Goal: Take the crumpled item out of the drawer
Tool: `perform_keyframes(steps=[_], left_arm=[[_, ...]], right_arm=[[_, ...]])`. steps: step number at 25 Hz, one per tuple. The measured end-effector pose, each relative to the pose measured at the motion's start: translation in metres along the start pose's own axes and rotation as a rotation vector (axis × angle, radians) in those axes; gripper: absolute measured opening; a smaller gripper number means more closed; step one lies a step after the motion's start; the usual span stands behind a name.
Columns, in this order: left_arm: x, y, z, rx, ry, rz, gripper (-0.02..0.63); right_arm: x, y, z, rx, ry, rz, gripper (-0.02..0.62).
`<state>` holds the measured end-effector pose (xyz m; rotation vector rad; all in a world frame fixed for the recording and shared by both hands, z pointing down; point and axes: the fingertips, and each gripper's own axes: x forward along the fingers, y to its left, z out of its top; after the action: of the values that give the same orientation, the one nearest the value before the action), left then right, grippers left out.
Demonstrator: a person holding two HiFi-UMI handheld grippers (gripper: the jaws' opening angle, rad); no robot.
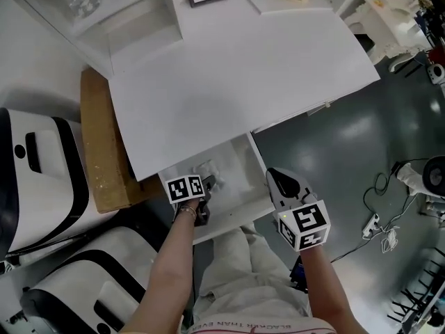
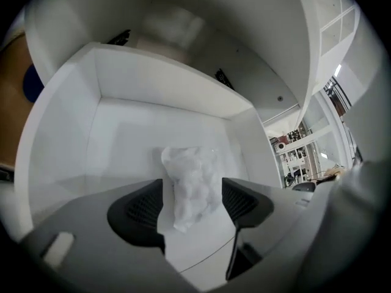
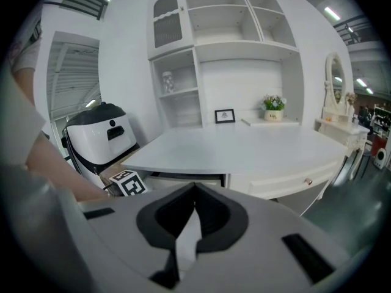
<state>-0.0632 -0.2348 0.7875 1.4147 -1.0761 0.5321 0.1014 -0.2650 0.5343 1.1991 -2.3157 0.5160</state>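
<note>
The crumpled item (image 2: pixel 190 185) lies on the floor of the open drawer (image 2: pixel 153 96), between the spread jaws of the left claw (image 2: pixel 192 195), not yet pinched. The right claw (image 3: pixel 194 194) is closed, empty. The item looks light, soft, compressible: grip across its bulky middle.

My left gripper (image 1: pixel 204 188) is down in the open drawer (image 1: pixel 242 164), at the crumpled item (image 1: pixel 207 170). My right gripper (image 1: pixel 277 178) hovers beside the drawer's right edge.
</note>
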Motion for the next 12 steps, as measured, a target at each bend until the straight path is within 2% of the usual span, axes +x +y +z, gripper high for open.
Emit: perform_keyframes(steps=[2,5,12], left_arm=[[0.007,0.001,-0.003,0.02,0.023,0.026,0.281],[0.015,0.002,-0.008,0.039,0.041,0.055,0.178],[0.016,0.001,-0.004,0.0,0.023,0.022,0.082]], right_arm=[[0.0,0.001,-0.003,-0.011,0.008,-0.001,0.006],[-0.001,0.0,-0.009,-0.009,0.02,-0.008,0.006],[-0.001,-0.003,-0.011,0.0,0.026,-0.017,0.006]])
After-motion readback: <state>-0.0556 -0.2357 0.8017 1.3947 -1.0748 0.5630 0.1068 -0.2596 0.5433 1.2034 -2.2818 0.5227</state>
